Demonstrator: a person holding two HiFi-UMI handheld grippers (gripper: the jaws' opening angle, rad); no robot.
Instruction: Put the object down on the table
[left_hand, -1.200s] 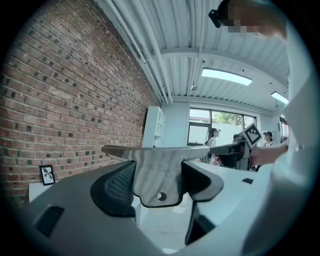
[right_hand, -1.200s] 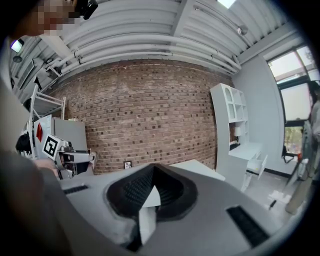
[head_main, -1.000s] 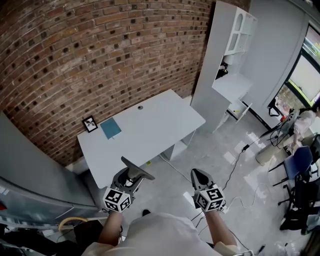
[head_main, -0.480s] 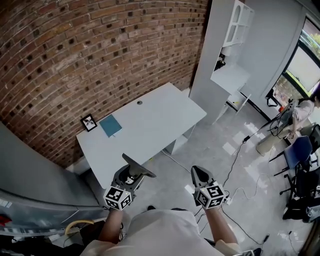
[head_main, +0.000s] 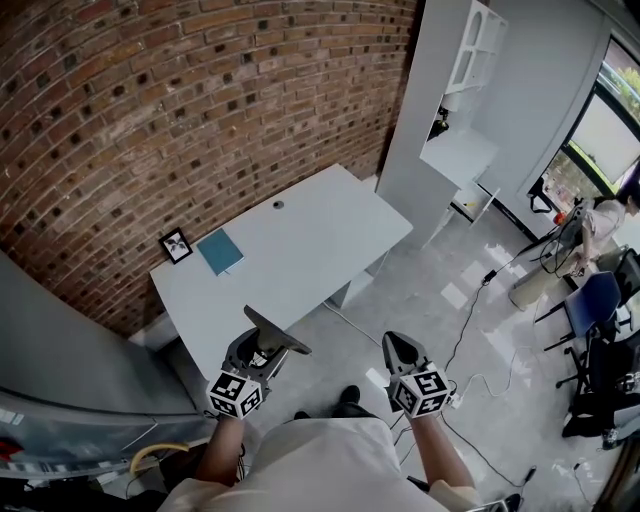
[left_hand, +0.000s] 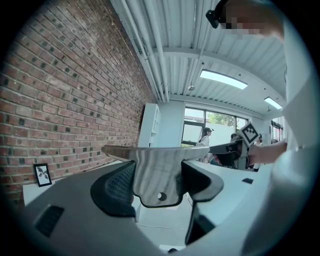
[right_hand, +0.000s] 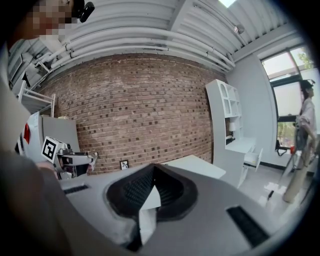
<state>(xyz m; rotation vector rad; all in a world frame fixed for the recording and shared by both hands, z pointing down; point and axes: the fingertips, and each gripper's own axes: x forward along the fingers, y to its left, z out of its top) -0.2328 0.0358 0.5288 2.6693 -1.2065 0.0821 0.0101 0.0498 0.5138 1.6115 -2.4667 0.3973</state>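
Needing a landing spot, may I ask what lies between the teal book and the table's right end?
Bare table in the head view, except a small dark disc near the brick wall.

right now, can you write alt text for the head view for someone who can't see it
Seen from above, a person holds two grippers; the left gripper grips a flat grey plate, the right gripper is shut and empty. Ahead, a white table by a brick wall carries a small picture frame and a blue notebook.

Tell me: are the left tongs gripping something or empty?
Gripping: in the left gripper view, left tongs clamp a flat grey plate.
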